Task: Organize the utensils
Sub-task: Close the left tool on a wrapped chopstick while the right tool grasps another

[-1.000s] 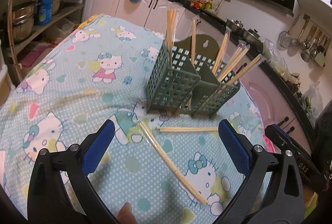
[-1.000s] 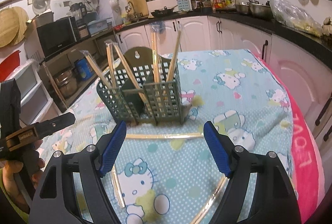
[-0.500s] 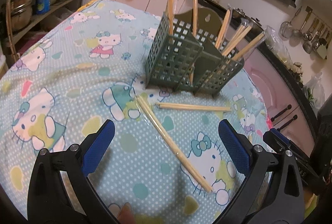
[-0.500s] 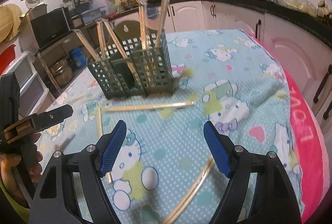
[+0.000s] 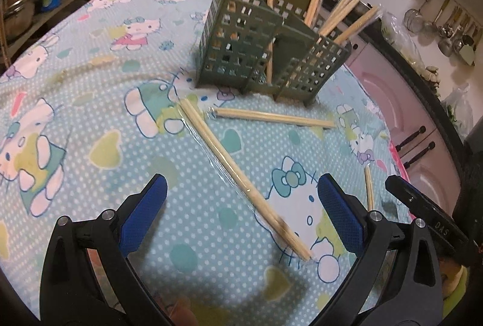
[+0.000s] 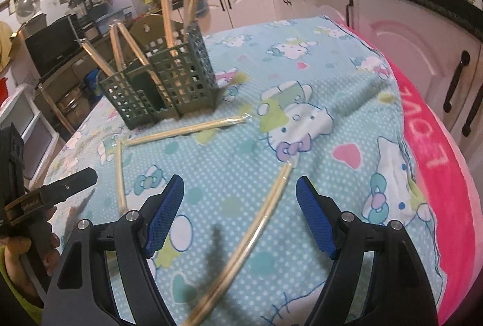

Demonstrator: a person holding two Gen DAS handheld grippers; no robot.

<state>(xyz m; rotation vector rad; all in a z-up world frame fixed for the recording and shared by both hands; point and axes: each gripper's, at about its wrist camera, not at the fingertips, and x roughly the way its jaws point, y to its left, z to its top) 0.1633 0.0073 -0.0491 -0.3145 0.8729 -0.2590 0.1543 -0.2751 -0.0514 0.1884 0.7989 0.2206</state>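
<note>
Three wrapped chopstick pairs are lying loose on the bench cloth (image 5: pixel 90 120), in front of the green holder (image 5: pixel 250 54). One pair (image 5: pixel 244 184) is running from the holder's foot toward 5 o'clock, under the left gripper (image 5: pixel 241 205), whose jaws are standing wide and empty. Another pair (image 6: pixel 259 223) is lying between the wide, empty jaws of the right gripper (image 6: pixel 240 209). I think each gripper should be lowering squarely over the middle of its pair and closing gently, because the smooth wrapper may be slipping.
</note>
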